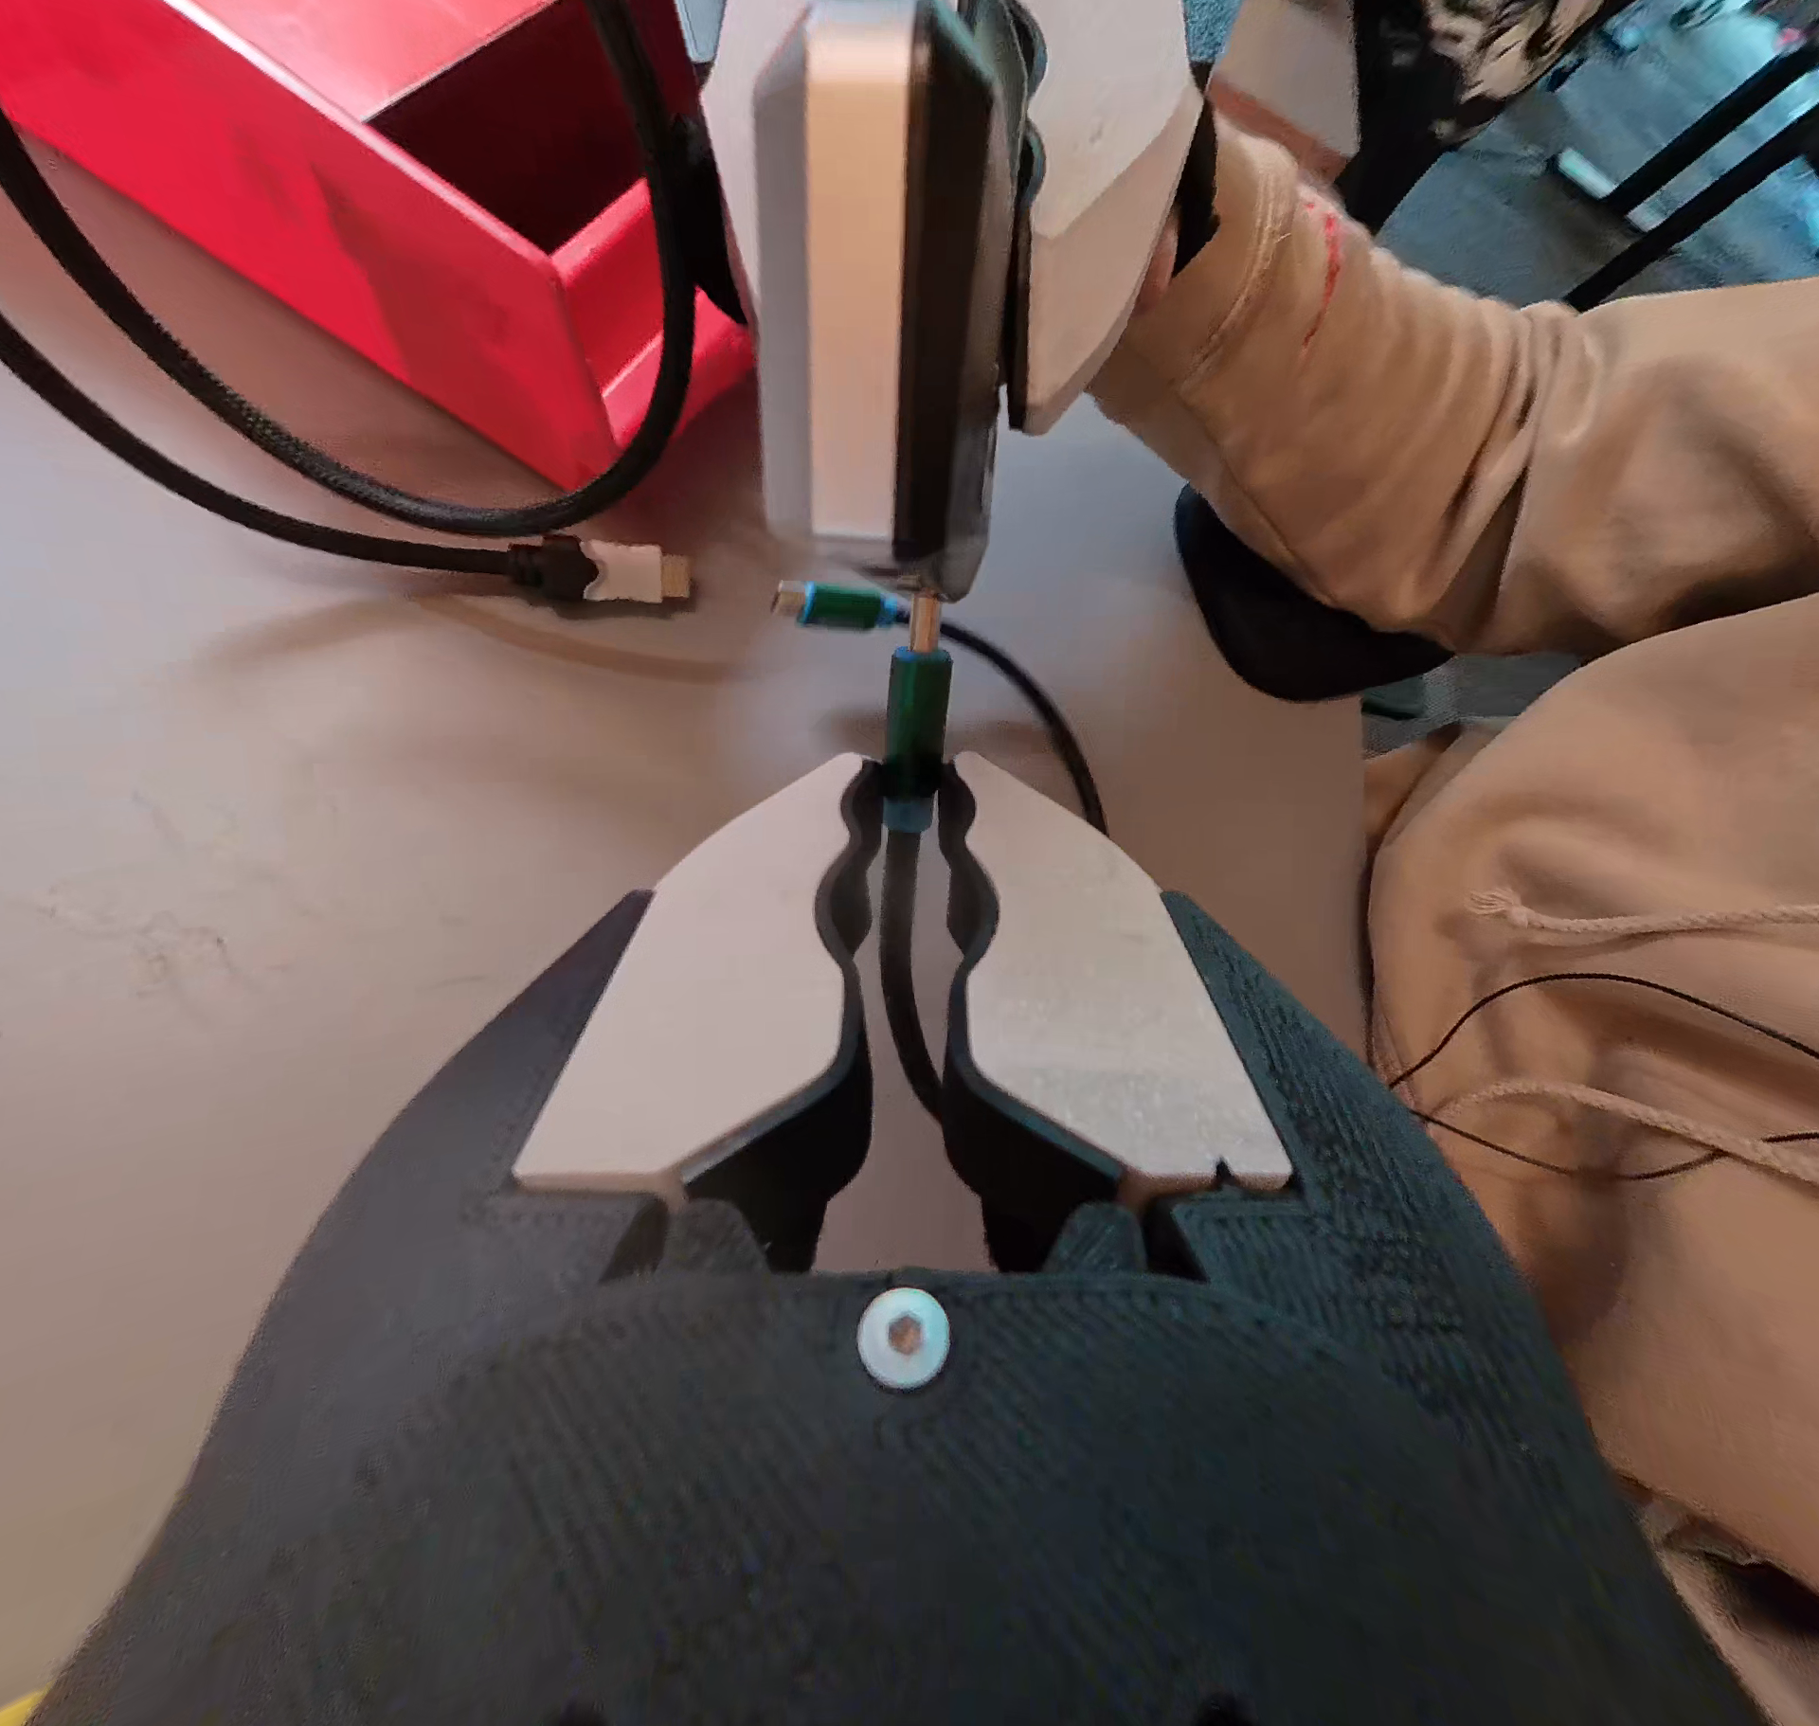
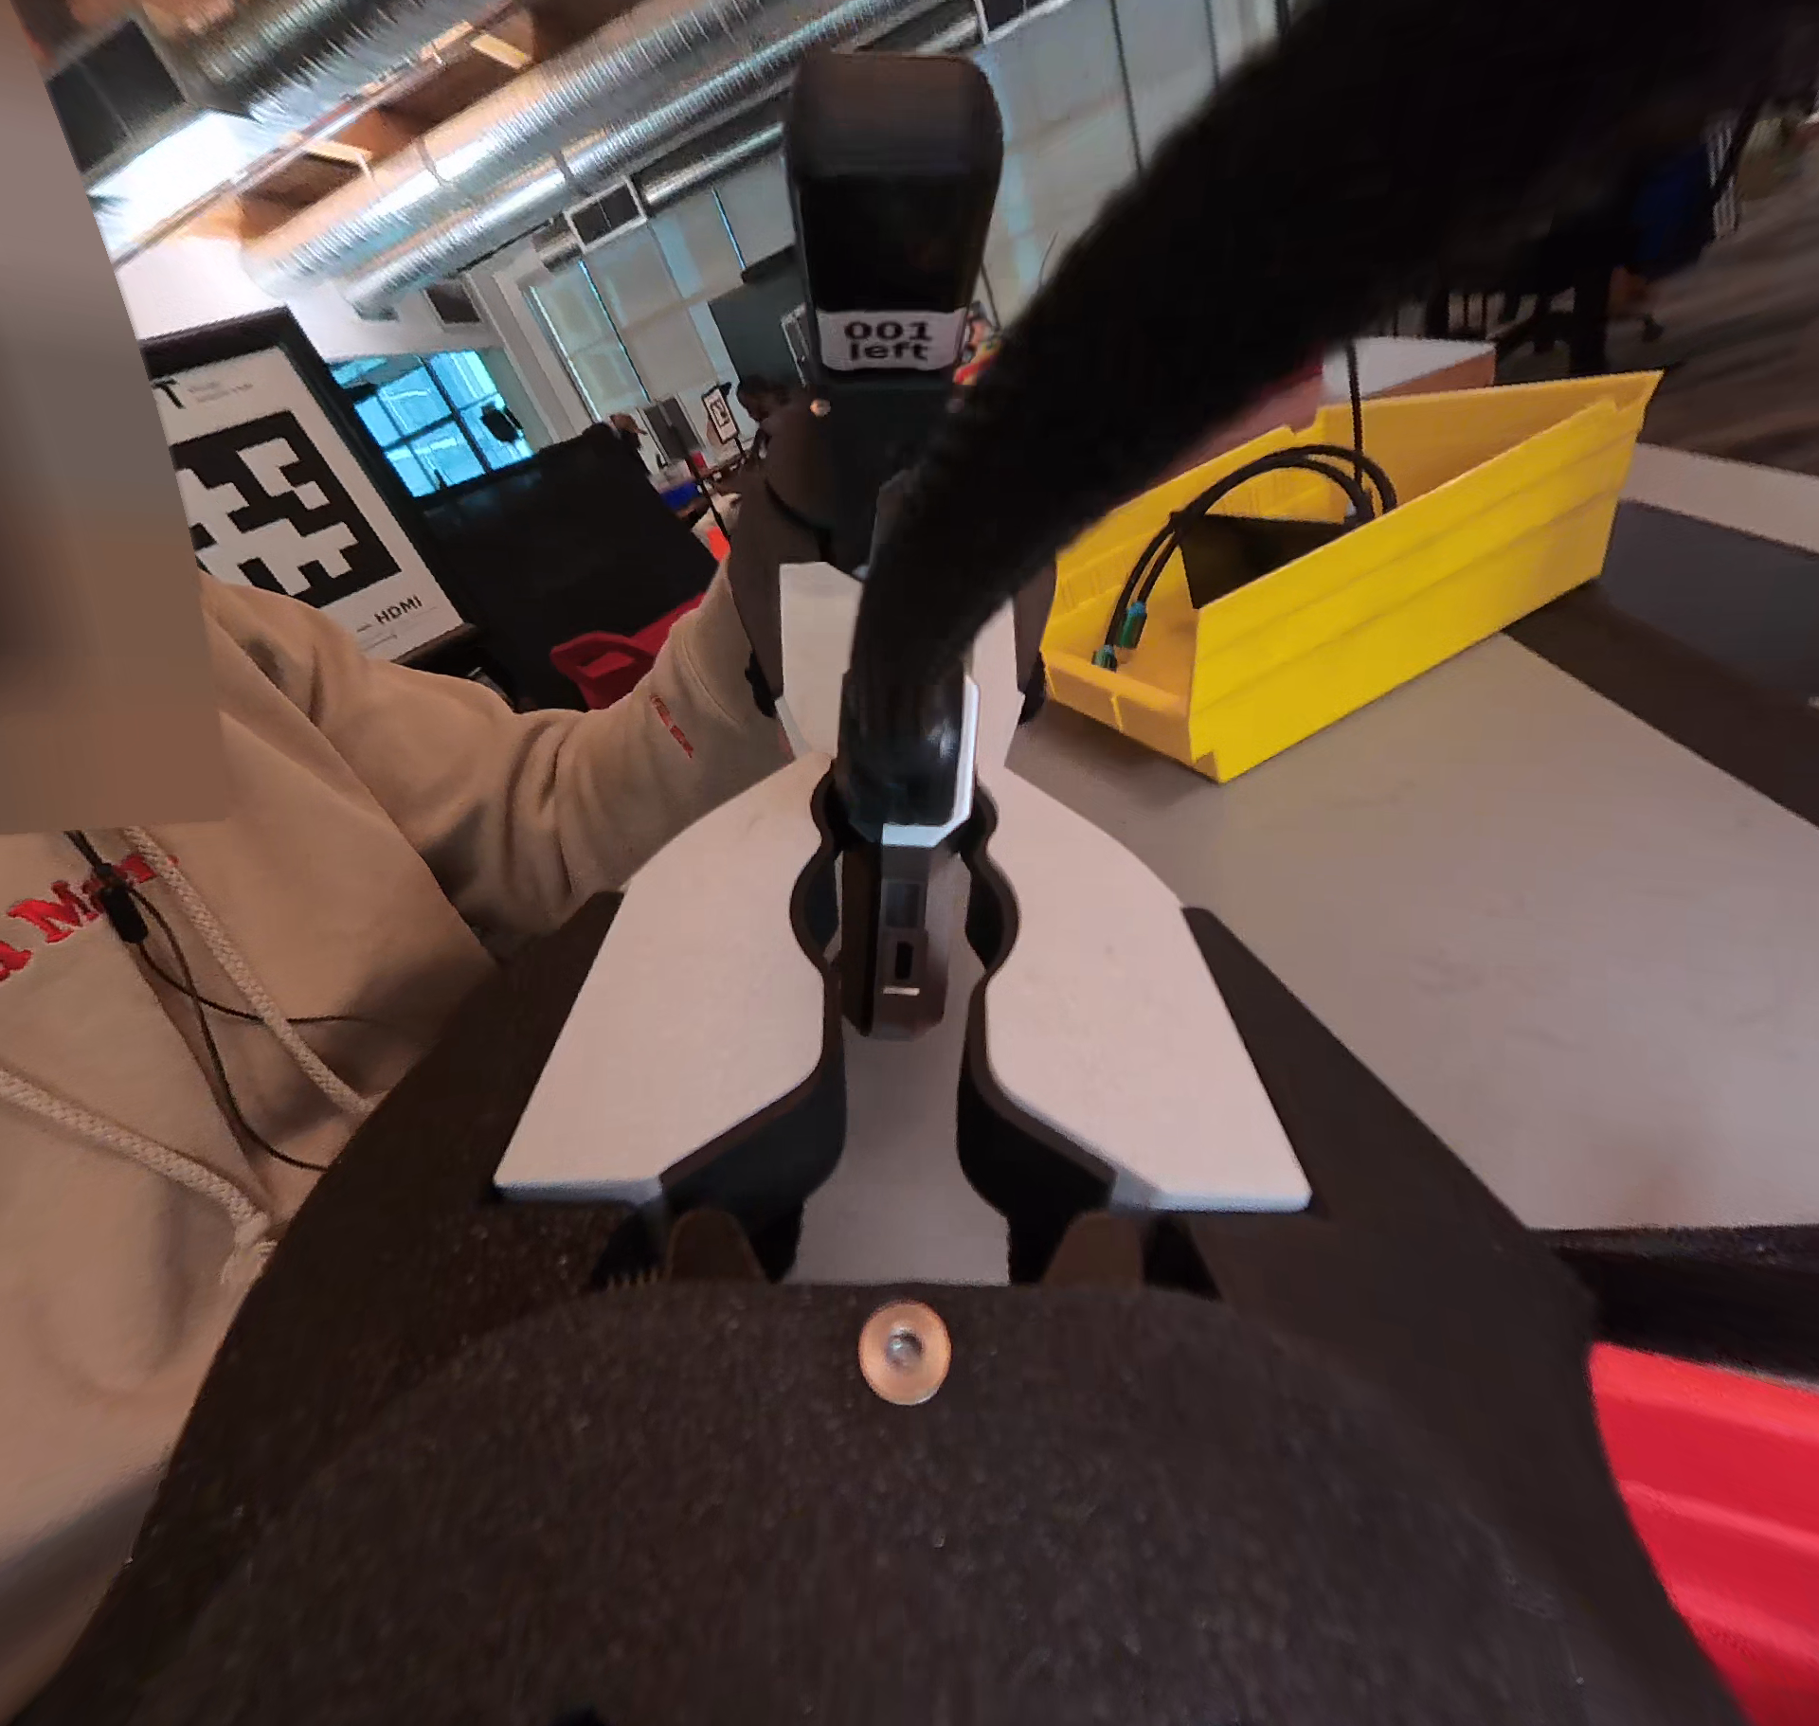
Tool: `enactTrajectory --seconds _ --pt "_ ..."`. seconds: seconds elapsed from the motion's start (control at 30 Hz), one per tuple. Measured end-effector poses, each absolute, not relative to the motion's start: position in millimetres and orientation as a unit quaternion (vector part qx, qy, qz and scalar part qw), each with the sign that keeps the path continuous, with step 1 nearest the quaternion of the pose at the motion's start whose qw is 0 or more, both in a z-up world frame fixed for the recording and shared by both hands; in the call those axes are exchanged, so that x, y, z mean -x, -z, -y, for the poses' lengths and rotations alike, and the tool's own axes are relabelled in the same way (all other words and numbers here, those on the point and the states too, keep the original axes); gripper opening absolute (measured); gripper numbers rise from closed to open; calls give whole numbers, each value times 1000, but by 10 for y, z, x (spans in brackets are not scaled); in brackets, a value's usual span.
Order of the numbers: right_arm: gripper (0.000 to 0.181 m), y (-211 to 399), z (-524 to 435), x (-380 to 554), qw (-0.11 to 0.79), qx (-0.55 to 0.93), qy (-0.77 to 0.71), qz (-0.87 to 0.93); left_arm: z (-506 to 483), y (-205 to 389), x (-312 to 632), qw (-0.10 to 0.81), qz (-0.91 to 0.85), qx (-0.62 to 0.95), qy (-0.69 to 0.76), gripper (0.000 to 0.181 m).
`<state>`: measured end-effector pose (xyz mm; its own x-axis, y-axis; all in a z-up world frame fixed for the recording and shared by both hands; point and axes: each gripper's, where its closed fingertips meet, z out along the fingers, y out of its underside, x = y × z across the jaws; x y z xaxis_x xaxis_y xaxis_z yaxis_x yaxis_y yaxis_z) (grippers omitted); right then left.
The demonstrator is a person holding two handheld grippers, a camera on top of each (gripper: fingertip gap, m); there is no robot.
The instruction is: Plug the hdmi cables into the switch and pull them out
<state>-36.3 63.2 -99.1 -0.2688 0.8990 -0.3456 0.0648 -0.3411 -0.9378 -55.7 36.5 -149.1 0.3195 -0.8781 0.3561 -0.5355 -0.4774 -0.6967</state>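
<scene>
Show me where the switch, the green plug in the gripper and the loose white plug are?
switch [image 1: 851, 281], left wrist view, on its silver side.
green plug [image 1: 917, 709], left wrist view, on its green shell.
white plug [image 1: 625, 572], left wrist view, on its white housing.

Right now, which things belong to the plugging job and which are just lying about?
In use:
- switch, clamped in right gripper
- green-plug cable, clamped in left gripper, metal tip at the switch's edge

Lying about:
- white-plug cable on table
- second green plug
- red box
- yellow bin
</scene>
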Motion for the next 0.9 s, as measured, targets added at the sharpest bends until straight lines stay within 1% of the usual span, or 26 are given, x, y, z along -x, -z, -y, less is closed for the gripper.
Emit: enactTrajectory --seconds 0.2,0.33,0.63,0.9 --pt "22 912 -625 270 313 491 -671 459 -369 1352 520 239 -426 747 450 12" --pt "22 860 -638 315 312 471 -704 430 -364 1413 495 224 -423 745 465 12" --pt "22 941 -780 350 338 505 -675 419 -473 1427 553 237 -400 758 457 11" --pt "22 862 -890 373 335 506 -708 361 -547 1354 569 284 -410 769 399 11"
